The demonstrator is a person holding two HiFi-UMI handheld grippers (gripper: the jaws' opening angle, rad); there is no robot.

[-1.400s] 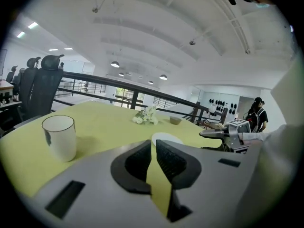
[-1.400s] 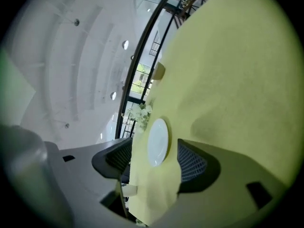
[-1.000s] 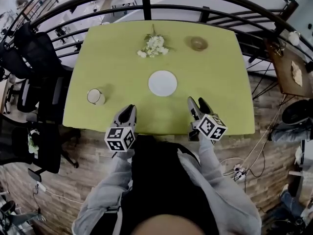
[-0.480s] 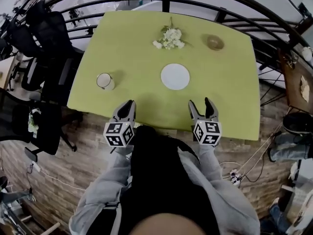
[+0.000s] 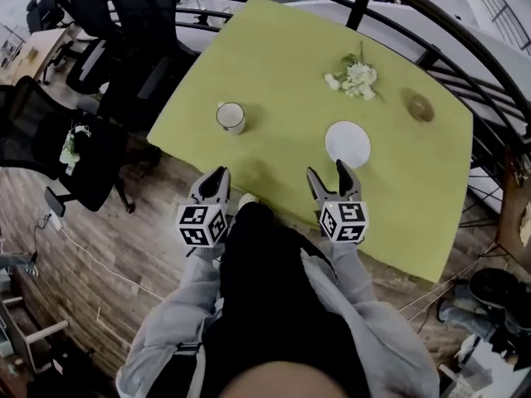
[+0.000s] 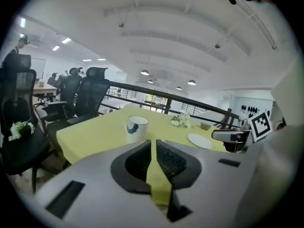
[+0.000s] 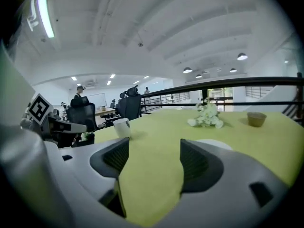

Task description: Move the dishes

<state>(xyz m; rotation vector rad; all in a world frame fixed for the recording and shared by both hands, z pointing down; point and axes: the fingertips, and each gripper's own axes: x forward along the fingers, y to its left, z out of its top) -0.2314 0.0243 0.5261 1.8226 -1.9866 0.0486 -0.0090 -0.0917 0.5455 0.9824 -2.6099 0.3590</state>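
A white plate (image 5: 348, 143) lies on the green table (image 5: 282, 73), just beyond my right gripper (image 5: 328, 174), which is open and holds nothing. In the right gripper view only the plate's rim (image 7: 211, 142) shows, behind the right finger. A white mug (image 5: 231, 117) with a dark mark stands near the table's left edge, ahead of my left gripper (image 5: 218, 177). That gripper hovers at the table's near edge, its jaws together with only a slit between them and nothing held. The left gripper view shows the mug (image 6: 137, 127) and the plate (image 6: 199, 140).
White flowers (image 5: 355, 79) and a small brown bowl (image 5: 420, 107) lie at the far side of the table. A black railing (image 5: 431, 23) curves behind the table. Black office chairs (image 5: 50, 131) stand on the wood floor to the left.
The head view has swung, so the table now lies diagonally and further right. Both grippers stay at the near edge; the right one now sits closer to the plate. Jaw states are unchanged.
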